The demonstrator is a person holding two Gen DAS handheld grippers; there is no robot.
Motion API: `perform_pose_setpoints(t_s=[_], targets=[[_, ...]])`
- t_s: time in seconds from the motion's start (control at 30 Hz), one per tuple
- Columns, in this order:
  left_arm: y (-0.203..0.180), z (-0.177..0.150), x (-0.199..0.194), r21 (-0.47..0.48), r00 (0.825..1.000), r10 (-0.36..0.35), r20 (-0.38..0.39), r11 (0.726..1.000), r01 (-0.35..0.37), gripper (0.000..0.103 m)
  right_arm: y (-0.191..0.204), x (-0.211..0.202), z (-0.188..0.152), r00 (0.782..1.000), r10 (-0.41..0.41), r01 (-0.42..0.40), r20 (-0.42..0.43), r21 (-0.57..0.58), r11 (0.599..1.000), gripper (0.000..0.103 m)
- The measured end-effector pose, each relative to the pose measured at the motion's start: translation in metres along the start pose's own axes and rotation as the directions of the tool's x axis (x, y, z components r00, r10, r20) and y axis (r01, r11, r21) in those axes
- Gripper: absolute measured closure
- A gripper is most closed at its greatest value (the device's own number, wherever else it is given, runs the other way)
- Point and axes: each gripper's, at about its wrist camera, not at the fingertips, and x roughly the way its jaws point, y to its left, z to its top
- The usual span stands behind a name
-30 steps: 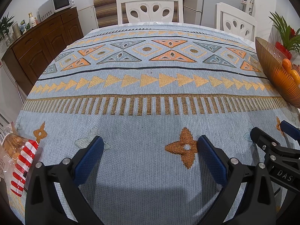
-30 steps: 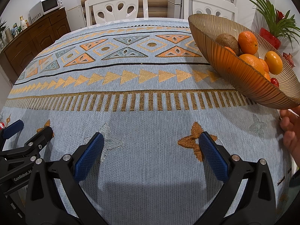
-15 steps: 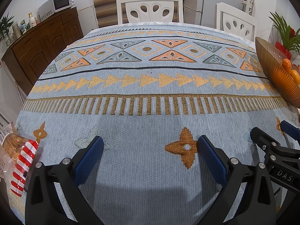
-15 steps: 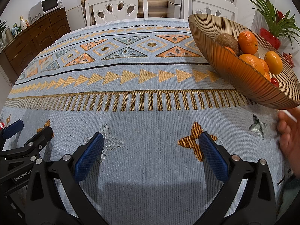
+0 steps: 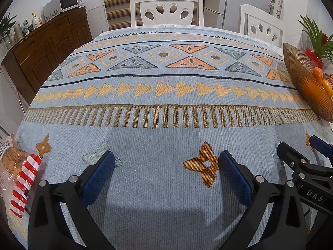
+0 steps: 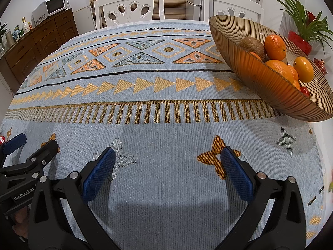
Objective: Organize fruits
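A ribbed amber glass bowl stands at the table's right side and holds several oranges, a brown kiwi and a small red fruit. The bowl also shows at the right edge of the left wrist view. My left gripper is open and empty, low over the blue patterned tablecloth. My right gripper is open and empty beside it, left of and nearer than the bowl. Each gripper shows at the edge of the other's view.
A clear bag with red-and-white stripes lies at the table's left front edge. Two white chairs stand at the far side. A wooden sideboard with a microwave is at the left. A potted plant stands behind the bowl.
A bare hand at the right edge of the right wrist view has withdrawn almost out of sight. Both grippers and the bowl have not moved.
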Motion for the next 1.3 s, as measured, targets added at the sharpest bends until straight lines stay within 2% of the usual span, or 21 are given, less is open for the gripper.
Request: perform_pose_setpoints(t_s=[1.3], targets=[[-0.0011, 0.0006, 0.0005, 0.006, 1.0, 0.008, -0.003, 1.0, -0.008, 0.005, -0.0001, 0.0002, 0.0002, 1.0, -0.001, 0.001, 0.0, -0.001, 1.0, 0.003]])
